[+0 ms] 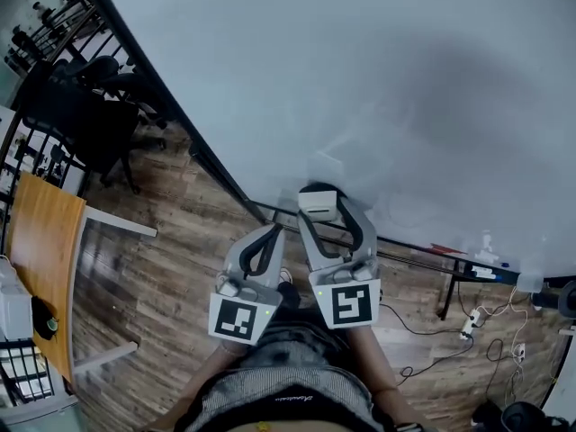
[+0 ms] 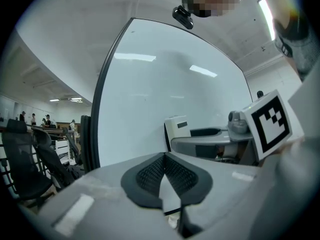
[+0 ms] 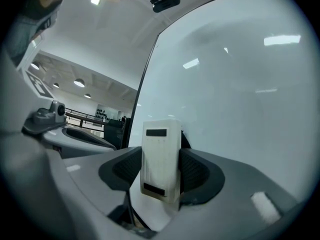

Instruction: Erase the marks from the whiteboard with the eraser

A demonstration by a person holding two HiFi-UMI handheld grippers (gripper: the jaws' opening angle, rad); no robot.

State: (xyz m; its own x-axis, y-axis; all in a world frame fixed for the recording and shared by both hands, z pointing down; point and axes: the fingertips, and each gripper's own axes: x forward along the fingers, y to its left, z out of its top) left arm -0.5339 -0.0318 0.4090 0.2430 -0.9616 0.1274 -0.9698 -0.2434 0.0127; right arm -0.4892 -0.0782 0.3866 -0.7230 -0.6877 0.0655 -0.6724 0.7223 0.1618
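Eraser [image 3: 161,156] is clamped upright in right gripper [image 1: 324,207]. Jaws parted only by eraser's width, pads pressed on its two long sides, likely so flat face can be presented to whiteboard [image 1: 387,79]. Eraser is held near board's lower edge; contact with surface cannot be told. Left gripper [image 2: 164,163] is held low beside right one, jaws fully closed, nothing gripped, judged idle. No distinct marks made out on board, only faint grey haze.

Whiteboard [image 1: 378,70] cut off at top, rt edges.
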